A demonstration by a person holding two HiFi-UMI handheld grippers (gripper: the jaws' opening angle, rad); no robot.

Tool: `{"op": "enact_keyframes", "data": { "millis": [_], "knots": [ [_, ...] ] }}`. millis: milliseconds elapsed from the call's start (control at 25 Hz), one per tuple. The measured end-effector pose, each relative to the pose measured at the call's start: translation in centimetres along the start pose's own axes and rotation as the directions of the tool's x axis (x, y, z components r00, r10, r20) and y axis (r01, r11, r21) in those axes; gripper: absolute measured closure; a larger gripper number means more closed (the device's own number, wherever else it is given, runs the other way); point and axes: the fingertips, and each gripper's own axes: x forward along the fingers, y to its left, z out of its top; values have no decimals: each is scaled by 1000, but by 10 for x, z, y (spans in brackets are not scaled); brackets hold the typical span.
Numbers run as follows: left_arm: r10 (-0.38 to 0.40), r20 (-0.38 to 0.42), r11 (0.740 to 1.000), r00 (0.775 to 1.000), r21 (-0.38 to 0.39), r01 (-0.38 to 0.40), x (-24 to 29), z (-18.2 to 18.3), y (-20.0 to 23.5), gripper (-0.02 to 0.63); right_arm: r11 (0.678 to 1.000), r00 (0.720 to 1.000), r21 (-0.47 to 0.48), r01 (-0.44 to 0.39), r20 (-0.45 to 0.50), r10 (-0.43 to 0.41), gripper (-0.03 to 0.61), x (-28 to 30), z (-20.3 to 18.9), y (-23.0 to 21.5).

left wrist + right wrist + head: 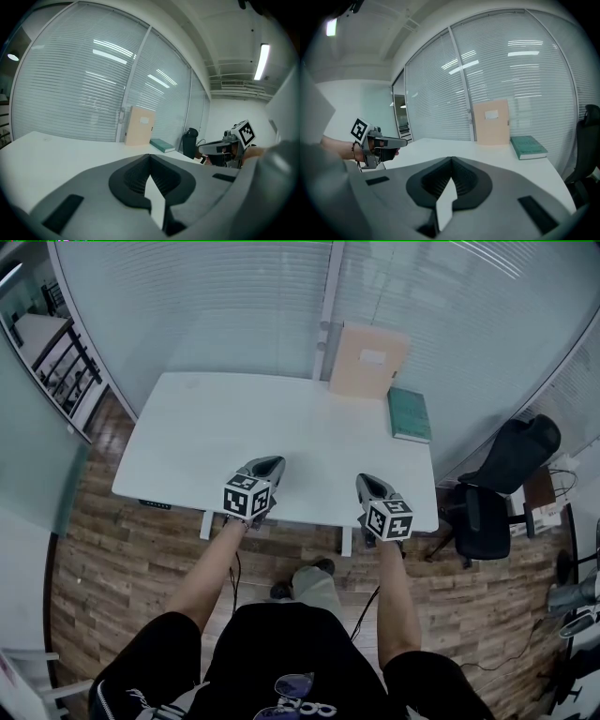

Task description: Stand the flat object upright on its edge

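A green book [410, 414] lies flat near the far right corner of the white table [225, 427]; it also shows in the left gripper view as the book [162, 146] and in the right gripper view as the book [528, 146]. My left gripper [269, 466] hovers over the table's near edge, shut and empty. My right gripper [367, 484] is level with it further right, also shut with nothing held. In each gripper view the jaws, left gripper [150, 155] and right gripper [451, 159], meet at their tips. Both are far from the book.
A tan folder [367, 360] stands upright against the glass wall behind the book. A black office chair [497, 493] is right of the table. Blinds cover the glass partition. Wooden floor surrounds the table.
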Motion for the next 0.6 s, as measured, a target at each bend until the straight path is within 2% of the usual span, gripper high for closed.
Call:
{"op": "enact_keyframes", "data": {
  "millis": [600],
  "knots": [
    [-24,-17,1000,1000,14,24,10,-3,-2,594,999,999,19,30,12,-30,557,3,0,-10]
  ]
}}
